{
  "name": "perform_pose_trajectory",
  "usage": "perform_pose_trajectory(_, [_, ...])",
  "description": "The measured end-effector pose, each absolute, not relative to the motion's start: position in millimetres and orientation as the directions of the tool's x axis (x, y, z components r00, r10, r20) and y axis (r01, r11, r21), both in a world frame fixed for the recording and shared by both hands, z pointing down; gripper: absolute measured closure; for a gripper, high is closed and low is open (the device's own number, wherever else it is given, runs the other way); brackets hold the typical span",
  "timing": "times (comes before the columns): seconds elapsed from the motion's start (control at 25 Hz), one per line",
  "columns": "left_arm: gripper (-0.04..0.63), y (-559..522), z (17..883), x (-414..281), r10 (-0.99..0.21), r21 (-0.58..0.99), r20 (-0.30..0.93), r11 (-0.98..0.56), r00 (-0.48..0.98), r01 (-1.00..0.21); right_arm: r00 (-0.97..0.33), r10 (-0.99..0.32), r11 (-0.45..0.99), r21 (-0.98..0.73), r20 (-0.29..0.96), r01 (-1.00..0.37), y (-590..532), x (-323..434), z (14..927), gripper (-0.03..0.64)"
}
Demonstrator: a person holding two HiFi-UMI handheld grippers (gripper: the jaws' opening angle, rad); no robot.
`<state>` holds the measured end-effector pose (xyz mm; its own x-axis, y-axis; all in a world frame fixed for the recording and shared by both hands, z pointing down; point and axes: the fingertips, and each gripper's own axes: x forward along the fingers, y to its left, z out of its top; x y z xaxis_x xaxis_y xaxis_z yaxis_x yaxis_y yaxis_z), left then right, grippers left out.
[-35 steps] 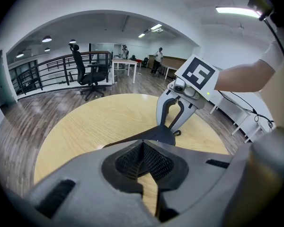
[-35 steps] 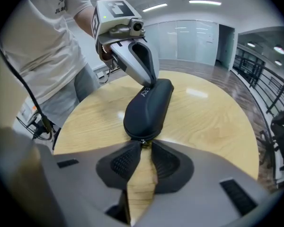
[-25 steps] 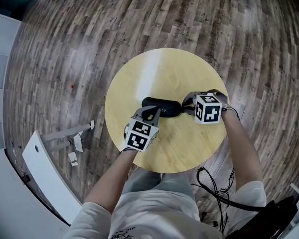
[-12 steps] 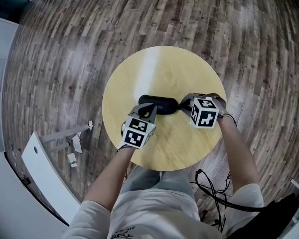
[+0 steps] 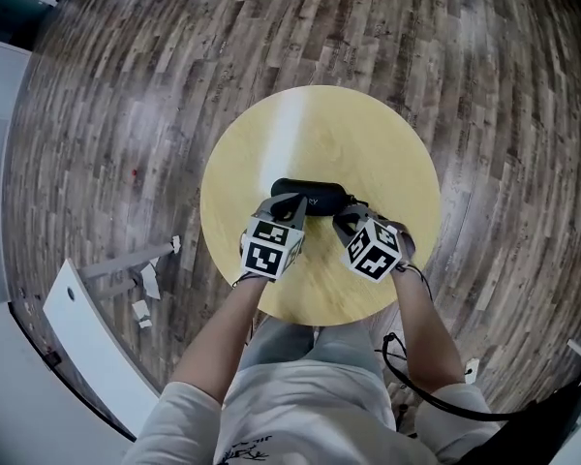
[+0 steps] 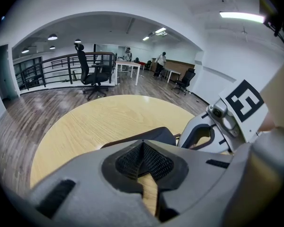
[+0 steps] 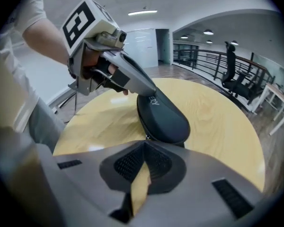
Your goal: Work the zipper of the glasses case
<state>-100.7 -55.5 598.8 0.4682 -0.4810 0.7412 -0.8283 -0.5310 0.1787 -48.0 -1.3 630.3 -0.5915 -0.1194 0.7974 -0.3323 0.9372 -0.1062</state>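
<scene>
A black glasses case (image 5: 310, 195) lies zipped shut near the middle of the round yellow table (image 5: 310, 129). My left gripper (image 5: 292, 204) is shut, and its tips rest on the case's left end (image 7: 154, 100); nothing shows between its pads (image 6: 154, 162). My right gripper (image 5: 345, 221) sits at the case's right near end. It is shut, with its tips against the small metal zipper pull (image 7: 146, 137). In the left gripper view the case (image 6: 146, 135) lies just beyond the jaws, with the right gripper (image 6: 187, 137) at its far side.
The table stands on a dark wood floor (image 5: 126, 114). A white panel (image 5: 87, 347) and some scraps (image 5: 145, 284) lie at the lower left, and black cables (image 5: 416, 361) at the lower right. An office chair (image 6: 87, 74) and a railing stand well beyond the table.
My right gripper has swung from the case's right end round toward the near side and to the left. The left gripper has stayed on the case's left end.
</scene>
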Motion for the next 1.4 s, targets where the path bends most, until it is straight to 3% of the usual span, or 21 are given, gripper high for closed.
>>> perform_pose_trajectory(0.2, [0.591, -55, 593, -99, -0.457, 0.188, 0.744, -0.556, 0.487, -0.809, -0.580, -0.238, 0.858, -0.111, 0.779, -0.501, 2, -57, 629, 0.615])
perform_pose_trajectory(0.36, [0.591, -60, 574, -90, -0.443, 0.171, 0.723, -0.629, 0.530, -0.759, -0.553, -0.226, 0.889, -0.062, 0.802, -0.453, -2, -26, 626, 0.615])
perform_pose_trajectory(0.72, [0.591, -33, 596, -18, -0.199, 0.248, 0.760, -0.791, 0.619, -0.559, -0.494, -0.233, 0.903, -0.003, 0.838, -0.430, -49, 49, 630, 0.615])
perform_pose_trajectory(1.4, [0.589, -32, 597, -19, -0.220, 0.245, 0.752, -0.782, 0.621, -0.574, -0.601, -0.132, 0.898, -0.161, 0.788, -0.409, 25, -26, 633, 0.615])
